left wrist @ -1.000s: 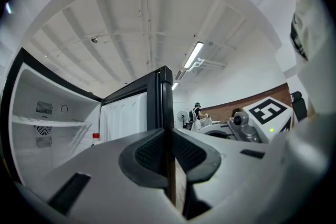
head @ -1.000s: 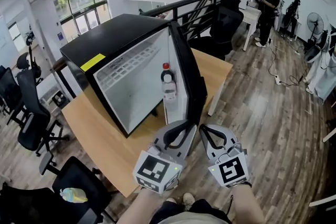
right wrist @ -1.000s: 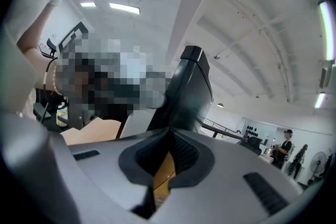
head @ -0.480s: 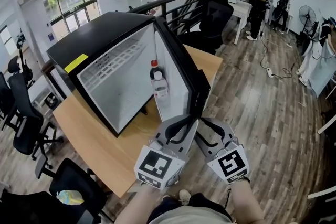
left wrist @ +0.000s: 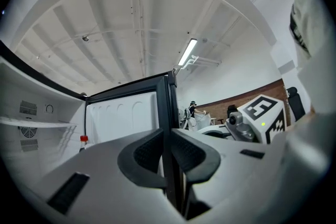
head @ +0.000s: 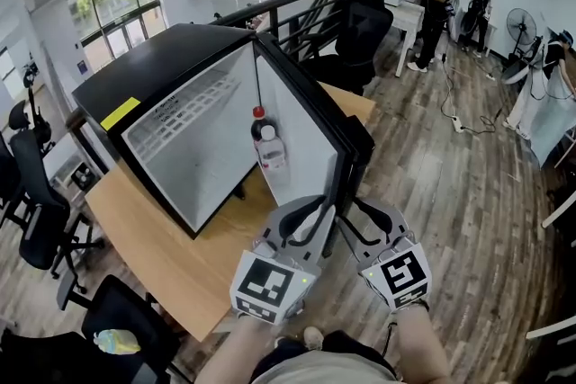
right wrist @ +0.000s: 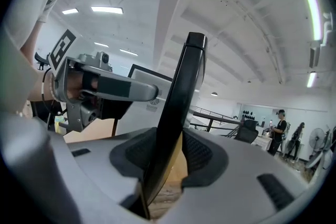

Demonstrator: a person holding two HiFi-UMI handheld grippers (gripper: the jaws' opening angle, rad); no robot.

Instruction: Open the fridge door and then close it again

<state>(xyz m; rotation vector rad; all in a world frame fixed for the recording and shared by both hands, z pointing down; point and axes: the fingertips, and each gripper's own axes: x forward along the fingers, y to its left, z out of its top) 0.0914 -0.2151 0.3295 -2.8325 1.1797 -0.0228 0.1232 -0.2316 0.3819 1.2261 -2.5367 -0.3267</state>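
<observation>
Fridge door (head: 304, 144) is opened, closing pending. Its edge at 6 o'clock is clamped by left gripper (head: 310, 216) and straddled slack by just-opened right gripper (head: 363, 216).

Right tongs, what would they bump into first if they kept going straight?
The fridge door. Its black edge already stands between the right tongs, which have just been opening, so going straight on would likely only push it deeper between them.
</observation>
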